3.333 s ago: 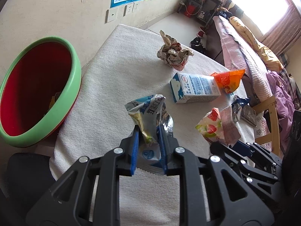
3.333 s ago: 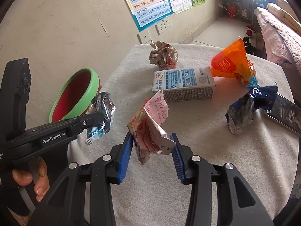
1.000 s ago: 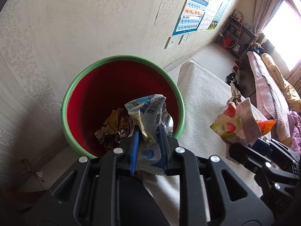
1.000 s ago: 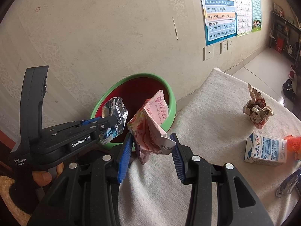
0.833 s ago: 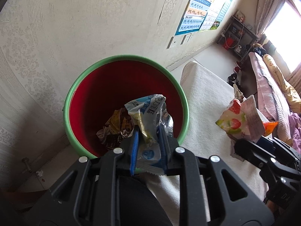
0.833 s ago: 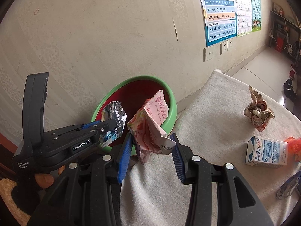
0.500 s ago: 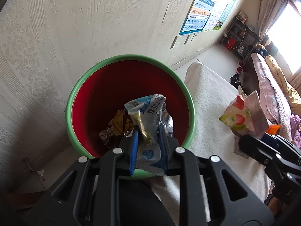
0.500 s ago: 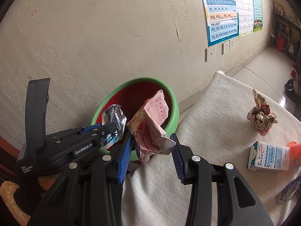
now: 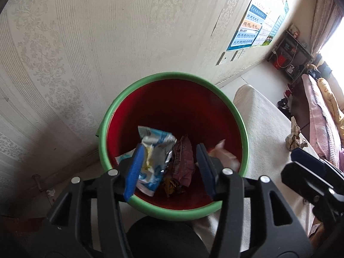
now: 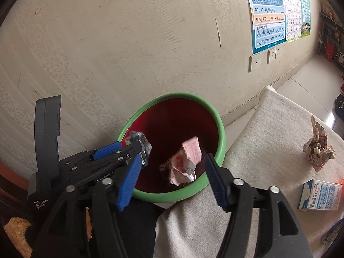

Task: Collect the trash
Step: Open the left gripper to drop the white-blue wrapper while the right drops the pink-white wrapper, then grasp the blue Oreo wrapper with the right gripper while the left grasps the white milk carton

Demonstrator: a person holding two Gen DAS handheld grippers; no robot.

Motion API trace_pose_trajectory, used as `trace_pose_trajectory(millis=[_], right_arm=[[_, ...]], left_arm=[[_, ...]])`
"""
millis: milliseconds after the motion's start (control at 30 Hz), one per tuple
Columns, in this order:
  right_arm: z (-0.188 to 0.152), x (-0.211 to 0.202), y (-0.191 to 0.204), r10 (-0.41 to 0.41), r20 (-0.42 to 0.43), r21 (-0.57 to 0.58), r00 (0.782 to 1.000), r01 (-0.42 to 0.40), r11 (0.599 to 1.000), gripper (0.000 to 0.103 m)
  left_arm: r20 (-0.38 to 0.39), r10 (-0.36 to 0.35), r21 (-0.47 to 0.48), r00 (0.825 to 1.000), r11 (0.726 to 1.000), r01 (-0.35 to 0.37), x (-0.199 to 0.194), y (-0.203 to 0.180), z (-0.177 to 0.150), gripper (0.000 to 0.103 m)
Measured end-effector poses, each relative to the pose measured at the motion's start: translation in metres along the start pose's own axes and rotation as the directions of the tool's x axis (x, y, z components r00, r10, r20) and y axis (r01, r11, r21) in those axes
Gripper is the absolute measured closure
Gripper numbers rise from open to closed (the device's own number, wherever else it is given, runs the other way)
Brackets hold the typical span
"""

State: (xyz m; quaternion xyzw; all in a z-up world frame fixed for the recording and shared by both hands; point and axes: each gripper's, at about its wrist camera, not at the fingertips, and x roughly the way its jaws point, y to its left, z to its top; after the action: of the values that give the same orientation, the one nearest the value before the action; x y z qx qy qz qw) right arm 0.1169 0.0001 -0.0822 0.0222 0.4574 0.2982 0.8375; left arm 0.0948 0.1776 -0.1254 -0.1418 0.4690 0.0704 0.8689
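A red bin with a green rim stands beside the table. My left gripper is open over it; the blue-and-silver wrapper hangs loose against its left finger. My right gripper is open above the bin's near rim. The pink-and-red wrapper is free between its jaws, over the bin's mouth, blurred in the left wrist view. Brown wrappers lie in the bin.
On the towel-covered table are a crumpled brown paper ball and a white-and-blue carton. A patterned wall stands close behind the bin. A dark round seat is below the bin.
Both grippers have opened over the bin. The blue-and-silver wrapper and the pink-and-red wrapper are let go and are dropping into the bin.
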Motion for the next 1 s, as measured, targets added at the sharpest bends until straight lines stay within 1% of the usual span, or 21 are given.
trace_pose_trajectory(millis=[100,167,233,267,333,400,433,467,500,533,567,633,667,700,767,800,833,867,900,967,1000], right_arm=[[-0.012,-0.018,-0.022,-0.044,0.023,0.038,0.999,0.043,0.998,0.038],[-0.027,-0.038,-0.049,-0.113,0.045,0.094,0.993,0.108,0.990,0.038],[-0.047,-0.061,-0.084,-0.202,0.064,0.175,0.977,0.188,0.966,0.038],[-0.059,-0.074,-0.103,-0.252,0.067,0.223,0.965,0.232,0.947,0.038],[-0.083,-0.097,-0.141,-0.348,0.056,0.322,0.936,0.313,0.893,0.038],[-0.111,-0.117,-0.181,-0.424,0.022,0.443,0.905,0.371,0.816,0.038],[-0.124,-0.124,-0.198,-0.447,-0.002,0.501,0.895,0.387,0.774,0.038],[-0.137,-0.131,-0.216,-0.459,-0.022,0.560,0.888,0.391,0.730,0.038],[-0.146,-0.137,-0.228,-0.465,-0.032,0.603,0.885,0.389,0.697,0.038],[-0.153,-0.141,-0.239,-0.470,-0.041,0.631,0.882,0.387,0.672,0.038],[-0.158,-0.144,-0.246,-0.473,-0.046,0.648,0.880,0.387,0.656,0.038],[-0.162,-0.147,-0.255,-0.471,-0.045,0.657,0.881,0.381,0.650,0.038],[-0.162,-0.145,-0.260,-0.459,-0.046,0.659,0.887,0.373,0.653,0.038],[-0.162,-0.143,-0.264,-0.443,-0.045,0.668,0.896,0.356,0.653,0.038],[-0.167,-0.139,-0.274,-0.398,-0.030,0.708,0.917,0.300,0.639,0.038],[-0.169,-0.136,-0.276,-0.379,-0.022,0.723,0.925,0.277,0.633,0.039],[-0.171,-0.134,-0.278,-0.364,-0.017,0.730,0.931,0.260,0.632,0.043],[-0.172,-0.133,-0.280,-0.350,-0.020,0.728,0.937,0.253,0.637,0.060],[-0.173,-0.133,-0.280,-0.333,-0.025,0.721,0.943,0.248,0.647,0.082],[-0.177,-0.135,-0.276,-0.308,-0.021,0.708,0.951,0.231,0.667,0.097],[-0.180,-0.138,-0.272,-0.301,-0.012,0.703,0.954,0.222,0.676,0.097]], left_arm=[[0.001,0.007,0.008,1.000,1.000,-0.007,-0.001,0.000,-0.004,0.050],[0.008,0.006,0.018,1.000,1.000,-0.006,-0.002,-0.003,-0.006,0.048],[0.010,0.002,0.037,1.000,0.999,-0.002,-0.002,-0.010,-0.008,0.047],[0.010,-0.004,0.049,1.000,0.999,0.003,-0.001,-0.016,-0.010,0.047],[0.007,-0.022,0.084,1.000,0.996,0.022,0.000,-0.031,-0.012,0.046],[0.002,-0.052,0.130,0.999,0.990,0.051,0.001,-0.052,-0.014,0.041],[-0.003,-0.068,0.156,0.998,0.985,0.068,0.002,-0.064,-0.016,0.041],[-0.013,-0.088,0.187,0.996,0.978,0.089,0.004,-0.077,-0.019,0.040],[-0.028,-0.108,0.220,0.994,0.969,0.111,0.005,-0.092,-0.021,0.039],[-0.038,-0.123,0.251,0.992,0.960,0.128,0.006,-0.104,-0.023,0.038],[-0.045,-0.139,0.283,0.989,0.948,0.146,0.005,-0.118,-0.026,0.035],[-0.060,-0.172,0.336,0.983,0.924,0.183,0.004,-0.141,-0.032,0.030],[-0.069,-0.189,0.359,0.980,0.911,0.201,0.003,-0.153,-0.035,0.028],[-0.077,-0.202,0.382,0.976,0.898,0.216,0.003,-0.164,-0.038,0.026],[-0.096,-0.218,0.427,0.971,0.873,0.238,0.005,-0.187,-0.044,0.025],[-0.110,-0.227,0.456,0.968,0.854,0.252,0.007,-0.199,-0.047,0.025],[-0.121,-0.231,0.489,0.965,0.833,0.261,0.008,-0.211,-0.050,0.024],[-0.128,-0.231,0.534,0.964,0.803,0.264,0.010,-0.226,-0.054,0.022],[-0.132,-0.229,0.581,0.964,0.770,0.263,0.012,-0.240,-0.059,0.021],[-0.135,-0.228,0.681,0.964,0.686,0.257,0.015,-0.266,-0.069,0.021],[-0.141,-0.235,0.716,0.962,0.647,0.263,0.017,-0.278,-0.073,0.020]])
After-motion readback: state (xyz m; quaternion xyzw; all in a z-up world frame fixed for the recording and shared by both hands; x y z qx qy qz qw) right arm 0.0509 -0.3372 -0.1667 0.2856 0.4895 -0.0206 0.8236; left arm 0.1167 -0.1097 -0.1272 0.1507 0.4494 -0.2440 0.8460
